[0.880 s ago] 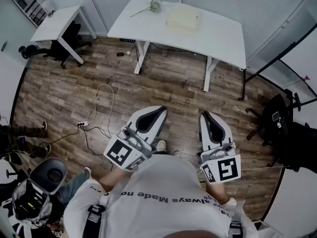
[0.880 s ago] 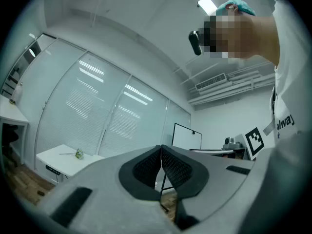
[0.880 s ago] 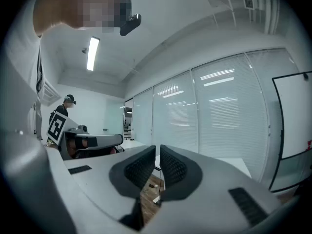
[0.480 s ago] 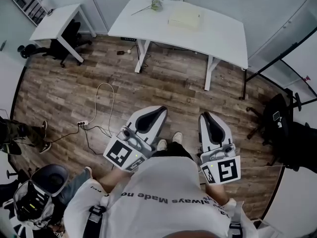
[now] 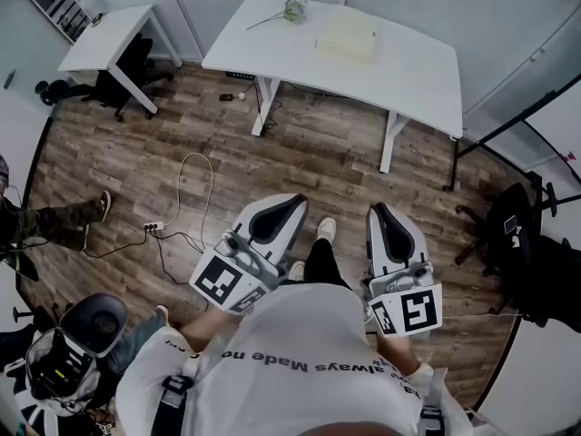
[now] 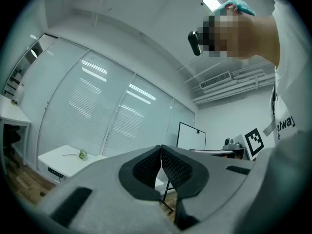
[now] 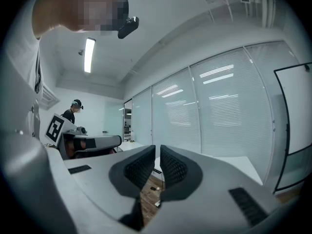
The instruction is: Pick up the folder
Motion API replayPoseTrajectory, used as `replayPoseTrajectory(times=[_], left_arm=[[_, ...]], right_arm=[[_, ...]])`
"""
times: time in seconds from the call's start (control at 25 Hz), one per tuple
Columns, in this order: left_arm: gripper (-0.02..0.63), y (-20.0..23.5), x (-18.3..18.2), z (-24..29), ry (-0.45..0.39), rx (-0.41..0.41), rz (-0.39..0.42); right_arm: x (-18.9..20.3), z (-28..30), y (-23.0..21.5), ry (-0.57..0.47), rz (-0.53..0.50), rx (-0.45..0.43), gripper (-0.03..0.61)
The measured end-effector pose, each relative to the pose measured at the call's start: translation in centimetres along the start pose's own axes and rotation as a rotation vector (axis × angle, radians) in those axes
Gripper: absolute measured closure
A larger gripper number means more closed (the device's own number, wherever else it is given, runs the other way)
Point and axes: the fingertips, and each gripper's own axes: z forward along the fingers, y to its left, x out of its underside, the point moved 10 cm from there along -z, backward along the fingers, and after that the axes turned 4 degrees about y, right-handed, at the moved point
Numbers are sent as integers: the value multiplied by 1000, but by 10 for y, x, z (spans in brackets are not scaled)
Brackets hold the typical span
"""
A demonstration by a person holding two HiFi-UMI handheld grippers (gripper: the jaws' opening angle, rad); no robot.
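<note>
In the head view, the folder [image 5: 346, 36] lies flat on the far bench [image 5: 413, 66], well apart from both grippers across the floor, ahead of the fingers and between their two lines. Of the left gripper [image 5: 292, 203] and right gripper [image 5: 376, 210], the right points almost straight at the folder and looks slightly nearer. The folder's longer side seems to run crosswise, along the bench edge. In the left gripper view, the fingers [image 6: 146, 165] are clenched, pads meeting with nothing between them. The bench shows ahead to their left, but the folder cannot be made out. In the right gripper view, the fingers are clenched but for a hairline gap and hold nothing, and again the folder cannot be made out.
</note>
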Motion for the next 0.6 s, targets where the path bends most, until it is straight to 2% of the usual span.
replayPoseTrajectory(times=[0.36, 0.6], left_arm=[[600, 43, -9, 69, 0, -11, 24], [601, 66, -16, 137, 7, -19, 30]], right_arm=[[-9, 57, -61, -11, 5, -9, 545], [-20, 95, -124, -12, 7, -15, 545]])
